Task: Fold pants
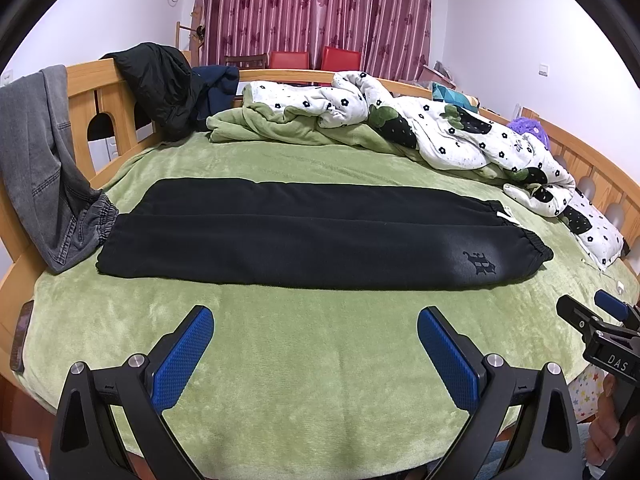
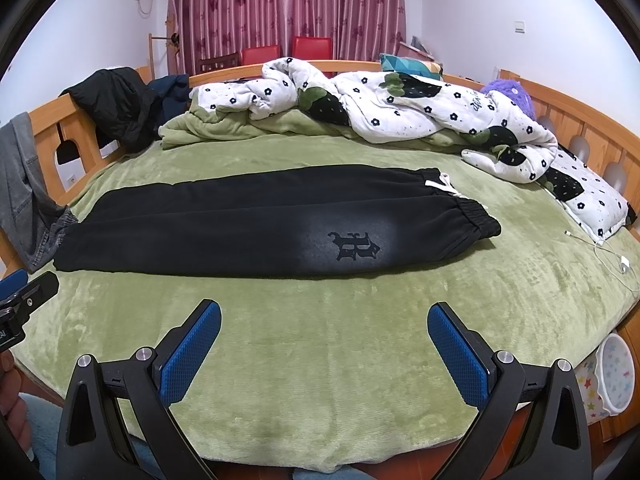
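Note:
Black pants (image 1: 312,236) lie flat across the green bed, folded lengthwise with one leg on the other, waistband with a white drawstring (image 2: 440,184) at the right, leg ends at the left. They also show in the right wrist view (image 2: 260,228), with a dark logo (image 2: 354,246) near the waistband. My left gripper (image 1: 314,320) is open and empty over the bed's near edge, short of the pants. My right gripper (image 2: 324,316) is open and empty, also short of the pants; it shows at the right of the left wrist view (image 1: 592,312).
A white flowered quilt (image 1: 420,120) and green blanket (image 1: 280,128) are heaped at the bed's far side. Grey jeans (image 1: 40,152) and a black jacket (image 1: 160,80) hang on the wooden rail at the left. A white charger cable (image 2: 612,256) lies at the right.

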{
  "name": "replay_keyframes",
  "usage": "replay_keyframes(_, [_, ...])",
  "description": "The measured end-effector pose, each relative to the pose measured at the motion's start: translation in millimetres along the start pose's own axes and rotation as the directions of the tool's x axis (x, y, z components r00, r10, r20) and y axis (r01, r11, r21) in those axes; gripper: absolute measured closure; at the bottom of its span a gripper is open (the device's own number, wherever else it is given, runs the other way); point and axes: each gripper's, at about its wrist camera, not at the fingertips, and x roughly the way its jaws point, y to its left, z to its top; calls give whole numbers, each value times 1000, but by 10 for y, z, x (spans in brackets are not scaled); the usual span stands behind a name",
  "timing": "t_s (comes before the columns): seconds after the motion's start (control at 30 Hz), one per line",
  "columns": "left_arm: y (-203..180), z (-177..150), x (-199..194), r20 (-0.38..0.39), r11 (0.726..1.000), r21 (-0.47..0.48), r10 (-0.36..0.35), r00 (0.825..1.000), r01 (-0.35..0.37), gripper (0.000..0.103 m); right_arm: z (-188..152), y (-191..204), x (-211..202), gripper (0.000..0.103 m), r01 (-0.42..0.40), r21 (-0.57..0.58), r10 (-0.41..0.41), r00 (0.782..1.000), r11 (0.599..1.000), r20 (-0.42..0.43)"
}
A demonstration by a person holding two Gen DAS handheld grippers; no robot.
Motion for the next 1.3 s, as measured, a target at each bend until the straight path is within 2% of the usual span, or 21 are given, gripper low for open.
replay_keyframes(0.23, [-80,-12,10,3,1000,25,-8,1000,8,1,24,20,9,1,-24,11,25,1000,1000,-6])
replay_keyframes(0.3, [-96,-7,24,4,1000,27,-2,1000,2,1,21,1,6,1,-53,23,54,998,998,-11])
replay_keyframes(0.43, [-70,30,73,-15,1000,-17,-24,1000,24,1,56,-41,6,1,-34,69,34,999,997,-3])
replay_keyframes(0.5, [-28,98,128,-22,998,-39,-40,999,39,8,106,-83,6,1,-44,109,44,999,993,-4])
replay_keyframes(0.6, [40,257,179,-13,998,-48,-48,999,47,11,260,-160,-62,1,-125,104,120,991,987,56])
replay_keyframes(0.67, [144,386,209,-1,996,-65,-55,999,54,11,388,-181,-94,1,-124,57,119,988,991,95])
replay_keyframes(0.7, [198,432,230,4,996,-69,-49,999,49,11,462,-189,-76,0,-97,26,94,991,995,100])
replay_keyframes(0.77, [337,517,341,-1,997,-71,-30,1000,29,11,580,-231,39,0,-42,-13,43,996,999,78])
replay_keyframes(0.83, [526,534,539,-25,996,-89,-11,1000,8,11,653,-342,301,0,-5,0,5,1000,1000,13])
replay_keyframes(0.93, [863,410,909,-91,988,-153,-4,996,-10,11,584,-532,732,1,-26,16,27,996,1000,-81])
replay_keyframes(1.03, [1204,163,1260,-138,973,-230,2,990,-34,12,369,-724,1128,7,23,38,-20,995,999,-95])
replay_keyframes(1.13, [1449,-64,1533,-183,959,-278,-3,983,-49,14,175,-869,1447,13,22,65,-15,993,998,-113])
replay_keyframes(1.17, [1544,-147,1625,-186,951,-303,-3,982,-55,20,115,-907,1512,16,27,74,-19,995,997,-100])
replay_keyframes(1.2, [1602,-171,1668,-186,948,-314,-6,983,-53,22,65,-949,1595,17,34,80,-27,996,996,-84])
replay_keyframes(1.27, [1712,-241,1792,-176,935,-354,-27,984,-38,23,32,-1009,1748,22,41,93,-32,995,995,-91])
replay_keyframes(1.3, [1750,-257,1824,-166,927,-375,-47,985,-19,24,20,-1054,1855,25,20,112,-9,995,994,-104])
